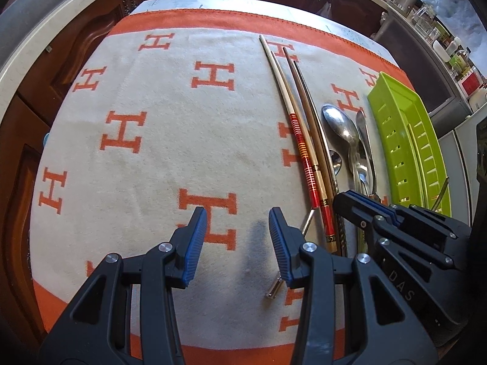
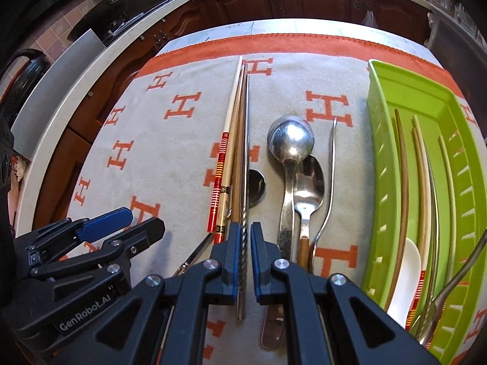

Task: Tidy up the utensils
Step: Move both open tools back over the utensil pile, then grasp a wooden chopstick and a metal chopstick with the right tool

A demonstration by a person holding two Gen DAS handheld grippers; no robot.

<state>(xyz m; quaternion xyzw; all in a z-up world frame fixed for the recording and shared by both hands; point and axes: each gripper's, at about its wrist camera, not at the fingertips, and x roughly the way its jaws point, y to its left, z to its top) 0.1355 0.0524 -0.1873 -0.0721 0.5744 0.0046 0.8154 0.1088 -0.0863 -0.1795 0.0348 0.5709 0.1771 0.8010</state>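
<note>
In the right wrist view my right gripper (image 2: 245, 234) is shut on a twisted metal chopstick (image 2: 247, 152), held low beside a red-and-white chopstick (image 2: 226, 140) and wooden ones on the patterned cloth (image 2: 182, 158). Right of them lie a large metal spoon (image 2: 290, 140), smaller spoons (image 2: 310, 179) and a thin metal utensil (image 2: 333, 152). The green slotted tray (image 2: 380, 152) at the right holds chopsticks, a white spoon (image 2: 404, 273) and a fork. My left gripper (image 1: 237, 222) is open over bare cloth, left of the chopsticks (image 1: 299, 140). The right gripper (image 1: 353, 197) shows beside it.
A thin metal utensil (image 1: 274, 289) lies slanted on the cloth, partly under my left gripper's right finger. The cloth's left half (image 1: 137, 121) carries nothing. Dark wooden cabinets (image 2: 304, 0) and a pale counter edge (image 1: 45, 45) stand beyond the table.
</note>
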